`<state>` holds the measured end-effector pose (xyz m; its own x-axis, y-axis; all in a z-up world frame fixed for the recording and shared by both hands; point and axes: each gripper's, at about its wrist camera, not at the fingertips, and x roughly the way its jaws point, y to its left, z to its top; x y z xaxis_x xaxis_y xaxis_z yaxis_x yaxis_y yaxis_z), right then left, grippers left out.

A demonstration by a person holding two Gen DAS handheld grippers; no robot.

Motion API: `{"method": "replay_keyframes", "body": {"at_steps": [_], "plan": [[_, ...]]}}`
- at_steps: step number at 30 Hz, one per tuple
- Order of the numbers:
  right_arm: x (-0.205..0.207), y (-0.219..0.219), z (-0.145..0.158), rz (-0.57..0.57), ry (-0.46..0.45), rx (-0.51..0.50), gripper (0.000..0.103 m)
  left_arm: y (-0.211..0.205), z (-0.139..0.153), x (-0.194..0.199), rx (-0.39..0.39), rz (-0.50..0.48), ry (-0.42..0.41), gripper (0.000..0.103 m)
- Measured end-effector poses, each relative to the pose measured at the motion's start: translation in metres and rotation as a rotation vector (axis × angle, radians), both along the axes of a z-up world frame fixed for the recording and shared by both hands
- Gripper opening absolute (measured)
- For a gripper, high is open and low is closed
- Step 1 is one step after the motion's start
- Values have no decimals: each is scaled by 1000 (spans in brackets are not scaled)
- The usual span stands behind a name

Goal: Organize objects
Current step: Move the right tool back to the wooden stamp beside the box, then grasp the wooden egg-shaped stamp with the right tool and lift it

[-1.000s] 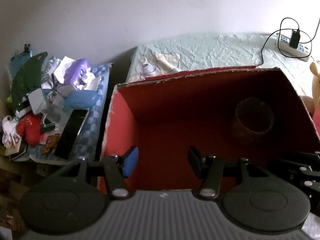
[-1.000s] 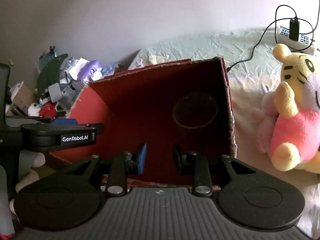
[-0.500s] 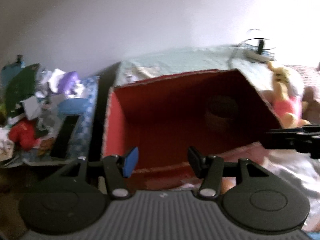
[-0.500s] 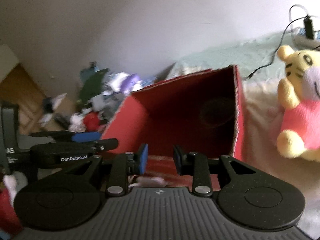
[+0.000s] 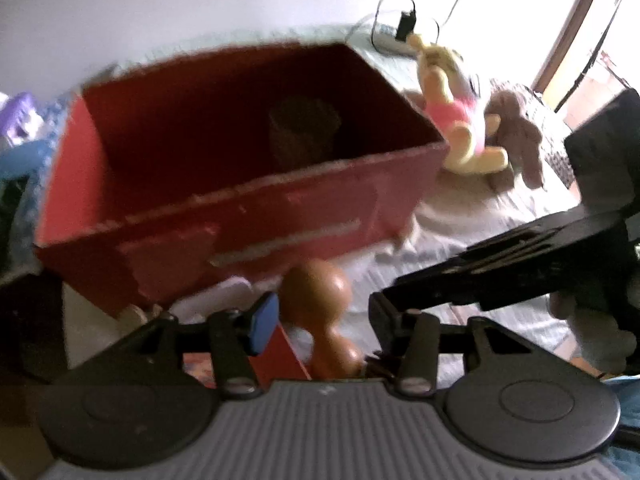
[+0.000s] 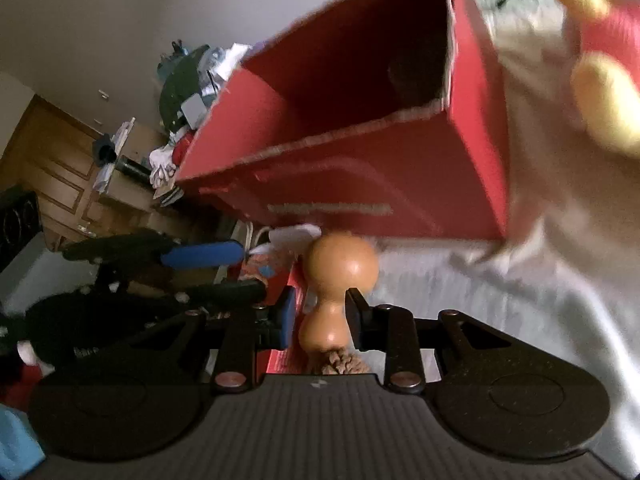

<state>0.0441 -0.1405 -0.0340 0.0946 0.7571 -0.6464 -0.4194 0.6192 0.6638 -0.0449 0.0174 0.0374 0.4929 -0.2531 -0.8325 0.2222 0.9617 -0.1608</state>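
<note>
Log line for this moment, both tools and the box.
right tool: open, straddling waist of brown hourglass-shaped wooden handle | left tool: open, empty | red cardboard box: upright on bed, dark cylinder inside

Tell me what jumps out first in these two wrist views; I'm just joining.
The big red cardboard box fills the middle, open-topped on the pale bedding, with a dim round thing inside that is too blurred to name. Just in front of it, an orange-brown wooden handle with a round knob sits between the open right tongs, with gaps on both sides. A yellow plush toy in pink lies to the box's right.
</note>
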Motion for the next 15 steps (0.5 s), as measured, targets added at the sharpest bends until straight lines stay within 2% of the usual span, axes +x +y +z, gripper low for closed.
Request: {"method": "replay_keyframes", "body": {"at_steps": [4, 10, 15], "plan": [[5, 2, -14, -21, 48, -24, 32, -4, -17, 7, -3, 0, 60, 49], [10, -2, -26, -50, 146, 19, 33, -4, -30, 9, -4, -13, 102, 49], [14, 3, -31, -32, 182, 41, 34, -15, -34, 13, 4, -47, 86, 49]]}}
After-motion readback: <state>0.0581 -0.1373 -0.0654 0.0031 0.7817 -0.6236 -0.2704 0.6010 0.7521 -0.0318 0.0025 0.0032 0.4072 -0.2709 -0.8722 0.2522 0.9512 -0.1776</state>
